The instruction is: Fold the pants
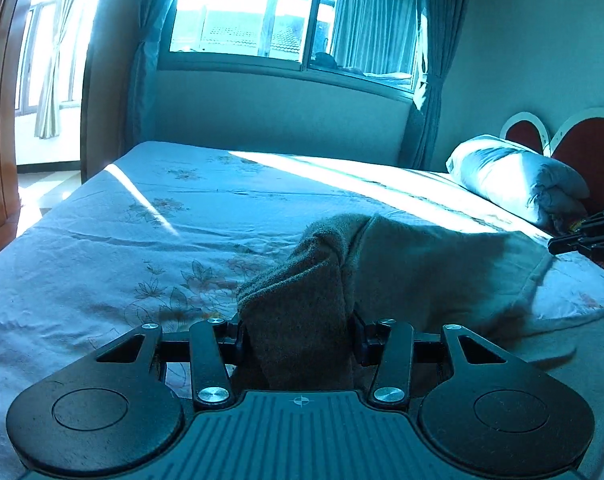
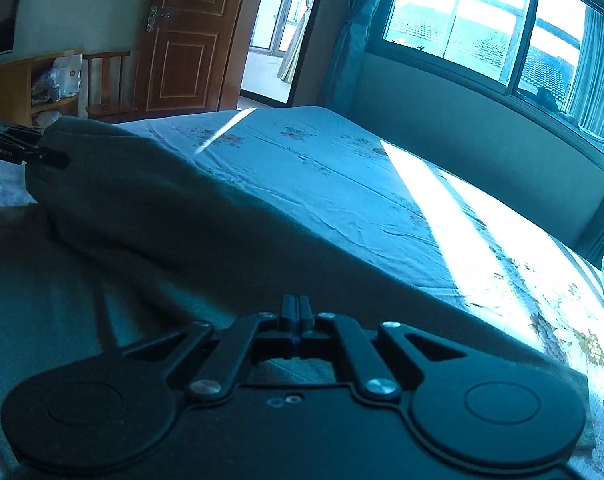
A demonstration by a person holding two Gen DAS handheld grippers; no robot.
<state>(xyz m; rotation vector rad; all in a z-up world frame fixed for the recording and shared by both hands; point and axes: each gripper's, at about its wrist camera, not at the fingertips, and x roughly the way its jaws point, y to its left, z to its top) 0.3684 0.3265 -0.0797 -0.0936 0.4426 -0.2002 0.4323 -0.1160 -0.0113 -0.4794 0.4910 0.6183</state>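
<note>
We could not see the left gripper's (image 1: 297, 344) pads, buried in the pants (image 1: 422, 272). The right gripper's (image 2: 297, 312) tips hid whatever they pinched (fabric, perhaps). The pillow (image 1: 514, 184) was cut off at the edge.

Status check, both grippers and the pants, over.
Left gripper shut on pants. Right gripper shut on their other end. Pants lifted between them above the bed. Nothing in the way.

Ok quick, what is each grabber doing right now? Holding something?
Left gripper: closed on a thick bunch of the pants.
Right gripper: jaws shut tight, pinching the pants' edge, as far as it shows.
</note>
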